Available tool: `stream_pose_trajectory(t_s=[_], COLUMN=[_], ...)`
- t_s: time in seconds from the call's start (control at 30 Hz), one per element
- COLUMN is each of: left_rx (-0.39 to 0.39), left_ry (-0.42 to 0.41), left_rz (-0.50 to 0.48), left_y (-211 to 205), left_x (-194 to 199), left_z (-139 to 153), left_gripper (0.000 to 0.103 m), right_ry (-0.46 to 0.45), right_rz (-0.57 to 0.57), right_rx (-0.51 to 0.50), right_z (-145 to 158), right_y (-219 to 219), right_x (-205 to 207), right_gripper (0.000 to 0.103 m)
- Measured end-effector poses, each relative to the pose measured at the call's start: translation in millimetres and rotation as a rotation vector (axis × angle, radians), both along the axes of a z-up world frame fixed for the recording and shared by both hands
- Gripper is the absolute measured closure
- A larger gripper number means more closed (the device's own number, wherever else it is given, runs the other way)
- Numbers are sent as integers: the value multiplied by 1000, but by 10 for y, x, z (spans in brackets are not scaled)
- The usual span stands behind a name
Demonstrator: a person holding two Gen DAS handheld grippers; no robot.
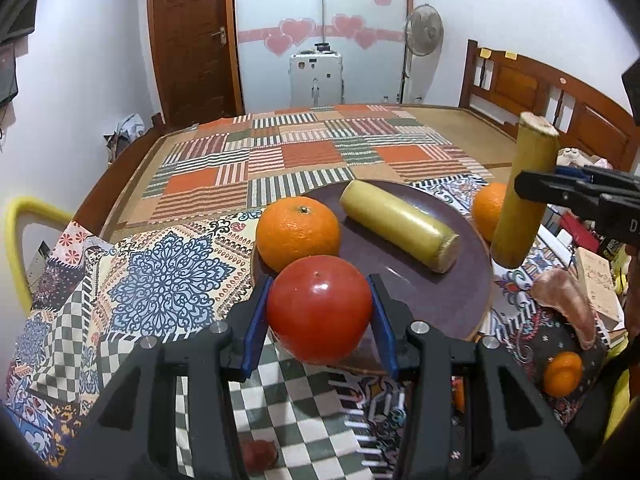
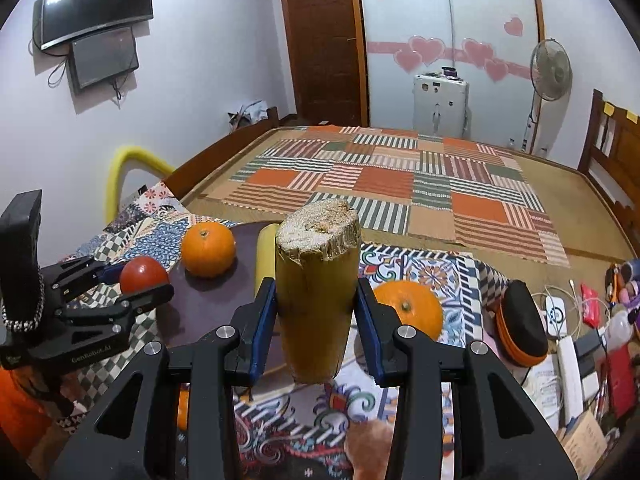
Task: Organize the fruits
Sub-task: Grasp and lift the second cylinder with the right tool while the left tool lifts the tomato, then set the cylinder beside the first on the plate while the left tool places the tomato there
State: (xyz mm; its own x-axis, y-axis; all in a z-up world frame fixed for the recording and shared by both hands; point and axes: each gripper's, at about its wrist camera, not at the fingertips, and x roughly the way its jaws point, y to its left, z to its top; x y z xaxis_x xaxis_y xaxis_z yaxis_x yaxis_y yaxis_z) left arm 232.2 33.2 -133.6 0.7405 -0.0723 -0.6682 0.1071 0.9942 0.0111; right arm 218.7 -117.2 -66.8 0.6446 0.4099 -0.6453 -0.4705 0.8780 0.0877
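My left gripper is shut on a red tomato and holds it over the near rim of a dark purple plate. An orange and a yellow cane piece lie on the plate. My right gripper is shut on a second yellow cane piece, held upright just right of the plate. It also shows in the left wrist view. Another orange lies on the cloth right of the plate. The left gripper with the tomato shows in the right wrist view.
The plate sits on a patterned cloth before a bed with a striped patchwork mat. A small orange and clutter lie at the right. A yellow chair back stands at the left.
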Motion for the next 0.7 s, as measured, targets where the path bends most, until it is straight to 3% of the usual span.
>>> stream_pose_trajectory(t_s=[0.7], left_rx=[16], left_ry=[29], left_rz=[15], left_y=[34], left_x=[280], left_z=[-129], left_gripper=[57], right_ry=[90], right_rz=[49], right_rx=[-90], right_z=[-176], right_y=[453], right_x=[539], right_gripper=[67])
